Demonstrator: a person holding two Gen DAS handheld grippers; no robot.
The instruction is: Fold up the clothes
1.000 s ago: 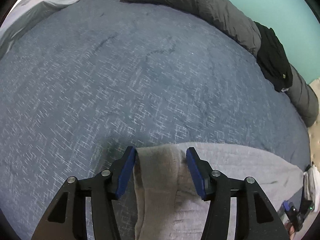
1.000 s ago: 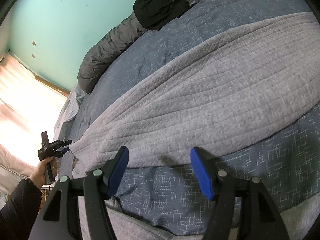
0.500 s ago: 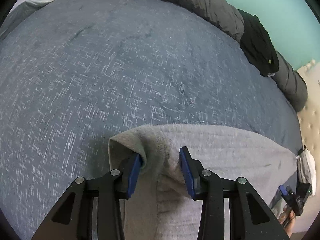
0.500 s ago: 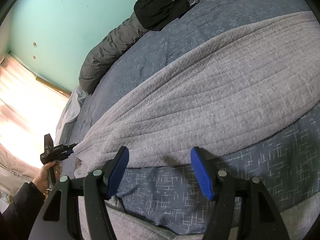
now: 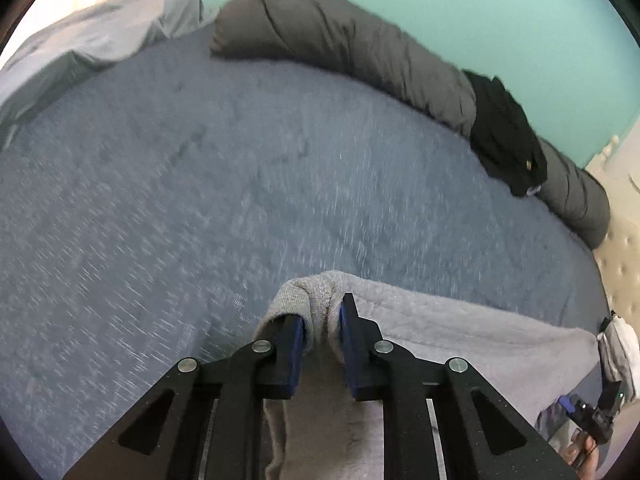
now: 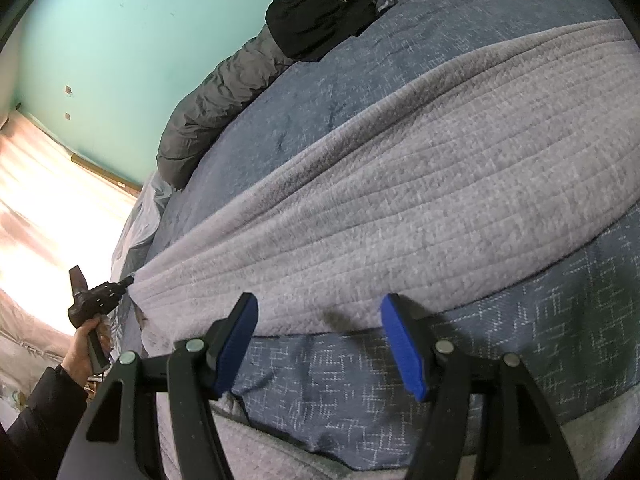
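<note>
A: Where is the grey garment (image 6: 420,184)?

B: Spread across the blue bed (image 5: 180,208), running from far right to near left. The left claw (image 5: 321,330) pinches a bunched corner of it between its 2 blue pads.

A: And the right claw (image 6: 320,344)?

B: Spread wide, holding nothing, above the garment's near edge (a black garment (image 6: 324,8) lies on the rolled dark duvet (image 5: 360,48) at the far side).

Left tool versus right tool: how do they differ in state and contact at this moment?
The left tool is closed on a bunched corner of the grey garment; the right tool is open and holds nothing. The left pulls the cloth taut; the right hovers over the blue bedspread. Both have blue pads.
</note>
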